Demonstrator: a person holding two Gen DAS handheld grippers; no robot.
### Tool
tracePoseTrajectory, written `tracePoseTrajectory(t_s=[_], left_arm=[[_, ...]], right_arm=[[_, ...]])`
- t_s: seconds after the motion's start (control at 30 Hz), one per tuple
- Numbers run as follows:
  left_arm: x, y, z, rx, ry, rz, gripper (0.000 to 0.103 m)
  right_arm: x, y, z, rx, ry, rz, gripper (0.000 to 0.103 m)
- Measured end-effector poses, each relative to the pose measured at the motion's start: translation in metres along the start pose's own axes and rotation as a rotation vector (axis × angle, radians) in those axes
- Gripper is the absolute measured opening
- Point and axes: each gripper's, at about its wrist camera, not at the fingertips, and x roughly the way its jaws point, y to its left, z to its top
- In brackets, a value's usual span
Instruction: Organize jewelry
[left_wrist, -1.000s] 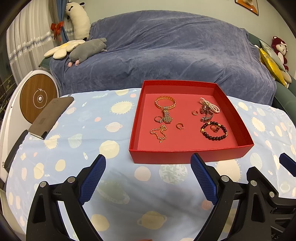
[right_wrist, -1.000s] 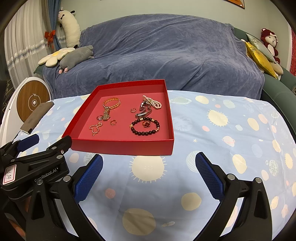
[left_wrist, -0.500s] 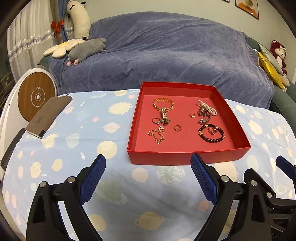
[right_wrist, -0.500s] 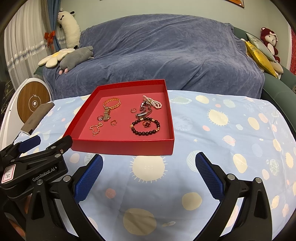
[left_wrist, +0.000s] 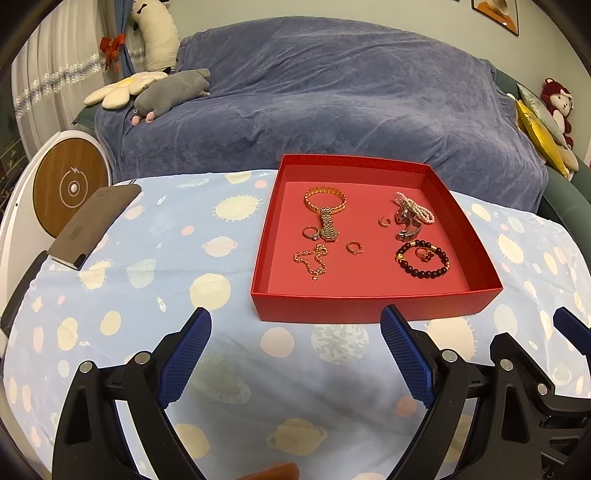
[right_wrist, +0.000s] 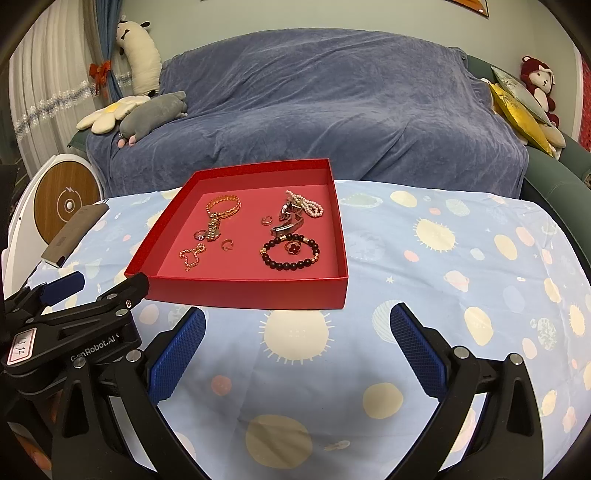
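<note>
A shallow red tray (left_wrist: 369, 308) (right_wrist: 243, 293) sits on a table with a blue planet-print cloth. Inside lie a gold link bracelet (left_wrist: 325, 199) (right_wrist: 223, 206), a thin gold chain (left_wrist: 312, 260) (right_wrist: 192, 256), a dark bead bracelet (left_wrist: 423, 258) (right_wrist: 290, 253) with a red flower ring, a pearl strand (left_wrist: 413, 210) (right_wrist: 306, 205), a silver bangle (right_wrist: 286, 227) and several small rings. My left gripper (left_wrist: 295, 360) hangs open just before the tray's near wall. My right gripper (right_wrist: 297, 345) is also open, nothing between its fingers, near the tray's front right corner.
A grey flat case (left_wrist: 94, 225) (right_wrist: 72, 234) lies at the table's left edge. Behind the table stands a sofa under a blue throw (left_wrist: 332, 103), with plush toys (left_wrist: 162, 92) on the left and cushions (right_wrist: 517, 107) on the right. A round white and wood device (left_wrist: 70, 188) stands to the left.
The left gripper has drawn back and up a little, so the tray sits slightly farther and lower in its view. The right gripper has barely moved. Both stayed open.
</note>
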Motion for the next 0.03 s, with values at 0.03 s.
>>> tracePoseTrajectory(t_s=[0.03], left_arm=[[0.0007, 0.0003, 0.0002, 0.003, 0.004, 0.001, 0.090]], right_arm=[[0.0002, 0.0000, -0.0002, 0.000, 0.002, 0.000, 0.098]])
